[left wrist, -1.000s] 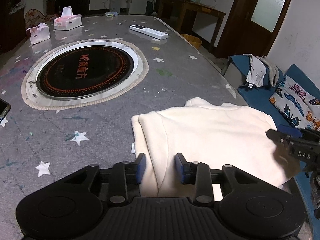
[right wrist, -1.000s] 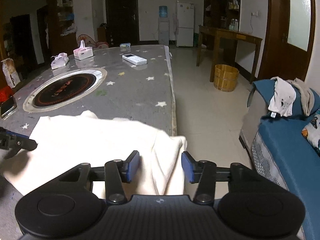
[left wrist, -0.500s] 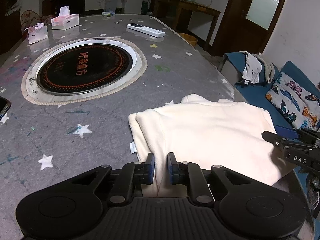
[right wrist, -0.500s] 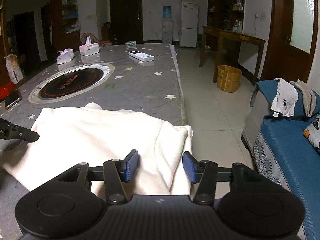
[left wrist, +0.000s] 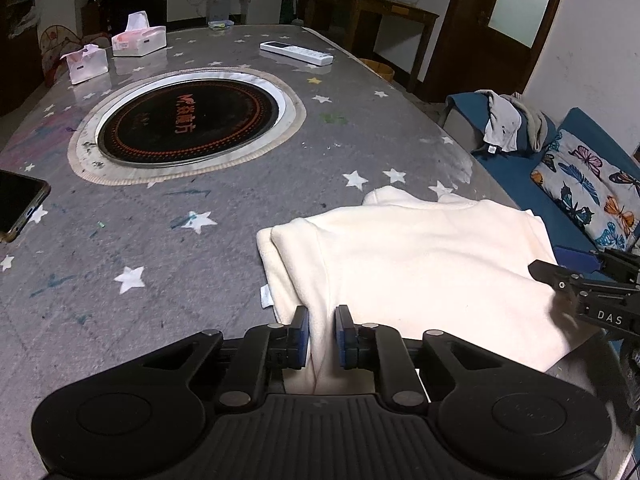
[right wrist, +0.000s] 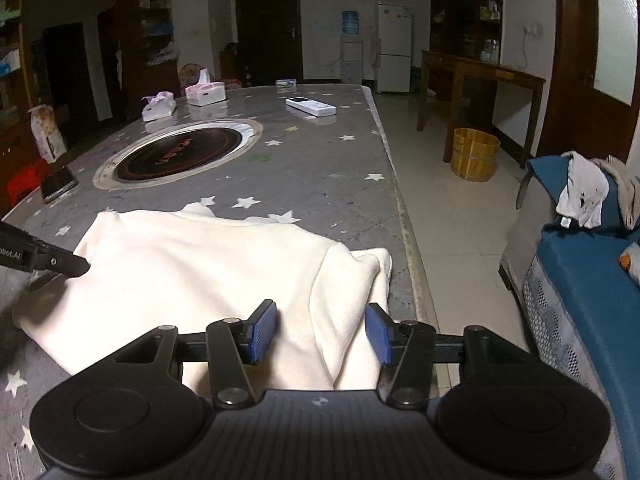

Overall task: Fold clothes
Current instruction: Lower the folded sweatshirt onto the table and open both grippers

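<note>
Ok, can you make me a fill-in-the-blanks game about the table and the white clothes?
1. The left gripper is pinching the cream garment, while the right gripper has its jaws ____.
2. The long white remote lies on the ____.
3. The grey tablecloth is printed with little white ____.
4. The number of pink-and-white tissue boxes past the round black cooktop is ____.

Missing words: open; table; stars; two
</note>
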`<state>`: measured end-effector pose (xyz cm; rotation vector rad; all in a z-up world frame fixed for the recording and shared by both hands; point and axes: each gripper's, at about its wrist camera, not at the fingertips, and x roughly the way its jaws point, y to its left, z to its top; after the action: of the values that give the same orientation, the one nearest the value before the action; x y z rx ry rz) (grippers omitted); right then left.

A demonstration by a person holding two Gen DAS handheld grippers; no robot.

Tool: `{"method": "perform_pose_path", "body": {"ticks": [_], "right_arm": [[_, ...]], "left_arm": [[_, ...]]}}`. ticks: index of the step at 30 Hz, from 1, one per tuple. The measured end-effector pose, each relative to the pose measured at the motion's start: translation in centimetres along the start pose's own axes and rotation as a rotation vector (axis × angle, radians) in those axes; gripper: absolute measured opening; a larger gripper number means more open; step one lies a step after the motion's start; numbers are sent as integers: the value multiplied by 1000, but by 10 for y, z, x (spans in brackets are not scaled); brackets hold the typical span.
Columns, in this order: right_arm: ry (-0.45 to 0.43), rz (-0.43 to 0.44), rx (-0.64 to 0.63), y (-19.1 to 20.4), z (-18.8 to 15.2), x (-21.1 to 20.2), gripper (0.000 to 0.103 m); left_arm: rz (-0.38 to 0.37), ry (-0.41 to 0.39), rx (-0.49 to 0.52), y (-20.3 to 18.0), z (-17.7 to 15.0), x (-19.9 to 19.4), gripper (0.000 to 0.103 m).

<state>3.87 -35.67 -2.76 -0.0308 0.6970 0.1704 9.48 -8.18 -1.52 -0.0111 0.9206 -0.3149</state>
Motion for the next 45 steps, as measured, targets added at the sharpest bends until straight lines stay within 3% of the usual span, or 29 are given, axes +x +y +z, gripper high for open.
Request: {"method": "perform_pose_path", "body": {"ticks": [11, 17, 21, 29, 33, 40, 45], "right_arm": [[-35, 43, -11, 3, 34, -6, 47], [7, 87, -8, 10, 45, 24, 31], [23, 98, -7, 12, 48, 39, 27], [39, 96, -12, 14, 51, 61, 26], [46, 95, -15, 15, 52, 71, 27], [3, 116, -52, 29, 56, 55, 28], [30, 121, -69, 38, 54, 65, 32]], "left_arm": [[-10, -83, 2, -2, 27, -15, 16], [-54, -84, 29, -17, 42, 4, 16], [-83, -65, 37, -23, 47, 23, 15], [-72, -38, 52, -29, 53, 54, 15], [-62, -43, 59, -31, 55, 54, 16], [-66, -67, 85, -41, 57, 47, 16], [-56, -51, 88, -41, 56, 55, 17]]}}
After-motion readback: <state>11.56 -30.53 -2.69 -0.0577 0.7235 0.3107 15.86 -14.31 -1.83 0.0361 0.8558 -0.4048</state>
